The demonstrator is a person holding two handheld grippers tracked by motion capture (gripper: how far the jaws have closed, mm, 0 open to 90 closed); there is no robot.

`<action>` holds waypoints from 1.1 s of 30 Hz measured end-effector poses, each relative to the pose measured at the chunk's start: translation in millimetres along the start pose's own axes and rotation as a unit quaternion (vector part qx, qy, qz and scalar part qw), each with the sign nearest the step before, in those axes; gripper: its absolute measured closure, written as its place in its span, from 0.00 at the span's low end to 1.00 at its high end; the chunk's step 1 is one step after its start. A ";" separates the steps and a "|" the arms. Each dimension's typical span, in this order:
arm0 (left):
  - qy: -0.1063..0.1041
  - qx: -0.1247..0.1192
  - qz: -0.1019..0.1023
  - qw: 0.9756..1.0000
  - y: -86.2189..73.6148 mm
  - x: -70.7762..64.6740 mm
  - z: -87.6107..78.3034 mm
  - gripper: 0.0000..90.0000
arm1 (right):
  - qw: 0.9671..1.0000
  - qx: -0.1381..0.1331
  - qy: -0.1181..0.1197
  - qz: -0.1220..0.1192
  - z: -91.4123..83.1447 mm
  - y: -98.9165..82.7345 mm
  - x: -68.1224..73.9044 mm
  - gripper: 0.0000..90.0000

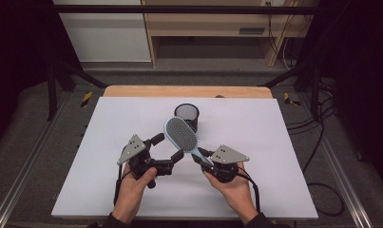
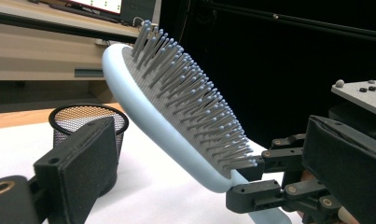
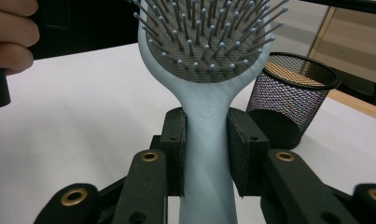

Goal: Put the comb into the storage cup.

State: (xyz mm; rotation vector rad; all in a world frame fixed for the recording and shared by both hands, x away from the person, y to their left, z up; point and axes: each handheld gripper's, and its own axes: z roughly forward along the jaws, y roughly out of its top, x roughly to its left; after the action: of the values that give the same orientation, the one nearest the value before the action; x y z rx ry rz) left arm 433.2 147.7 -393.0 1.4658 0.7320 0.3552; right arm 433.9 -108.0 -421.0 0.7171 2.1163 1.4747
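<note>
The right claw [image 3: 206, 154] is clamped on the brush [image 3: 209, 70] handle, holding it tilted above the worktop [image 1: 274, 142], its head just before the mesh cup [image 1: 186, 114]. The left claw [image 1: 169, 148] stands apart beside the brush head, not touching it.

The high view looks forward and down over the desk [image 1: 255, 190]; both gripper views sit close, sharing the brush [image 2: 176, 121] and cup [image 3: 293, 98].

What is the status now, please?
Right gripper shut on pale blue plastic hairbrush. Left gripper open beside it. Black mesh cup behind.
</note>
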 end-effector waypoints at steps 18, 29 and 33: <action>0.002 -0.003 -0.020 1.000 -1.1 4.1 -0.4 0.04 | 1.000 -0.011 0.012 -0.005 3.6 2.0 11.1 0.77; 0.006 -0.005 -0.042 0.999 -3.8 8.7 -0.9 0.08 | 1.000 -0.013 0.022 -0.013 11.0 2.2 24.9 0.77; 0.009 -0.012 -0.051 0.999 -3.7 9.4 -1.7 0.11 | 0.999 -0.015 0.024 -0.017 15.1 2.4 30.5 0.77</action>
State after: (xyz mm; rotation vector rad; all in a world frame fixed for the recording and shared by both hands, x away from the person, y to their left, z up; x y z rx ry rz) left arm 438.3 154.6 -398.7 1.3976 0.8114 0.2989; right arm 420.7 -76.9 -425.8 0.6387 2.1276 1.5161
